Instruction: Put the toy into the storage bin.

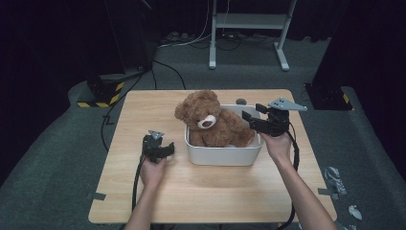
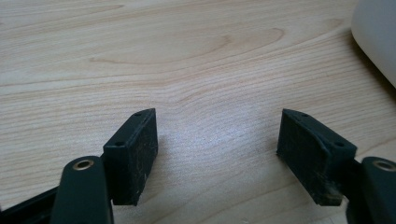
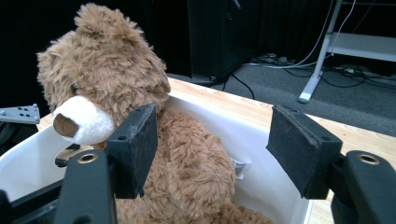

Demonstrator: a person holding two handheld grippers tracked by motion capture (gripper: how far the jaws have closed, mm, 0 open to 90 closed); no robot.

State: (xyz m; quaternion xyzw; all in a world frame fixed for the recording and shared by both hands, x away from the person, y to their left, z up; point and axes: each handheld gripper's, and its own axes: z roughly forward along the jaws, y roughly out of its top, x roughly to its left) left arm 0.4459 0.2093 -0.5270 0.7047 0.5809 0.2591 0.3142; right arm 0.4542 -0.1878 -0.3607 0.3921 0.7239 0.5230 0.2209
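Light wood surface (image 1: 158,191) on grey carpet, dark room behind. One fluffy brown teddy bear (image 1: 210,120), white muzzle, brown nose, sits upright in the one white tub (image 1: 225,155) at the surface's middle. Two tools: right tool (image 1: 253,115) hangs by the bear's side, jaws wide, gripping nothing; left tool (image 1: 168,146) sits open over bare wood, left of the tub.

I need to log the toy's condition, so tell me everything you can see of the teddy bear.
The teddy bear is shaggy brown plush with a cream muzzle, dark brown nose and round ears. It sits upright inside the white tub, head above the rim and turned toward the left gripper's side. A small white tag shows on its flank. The right gripper is open beside it.
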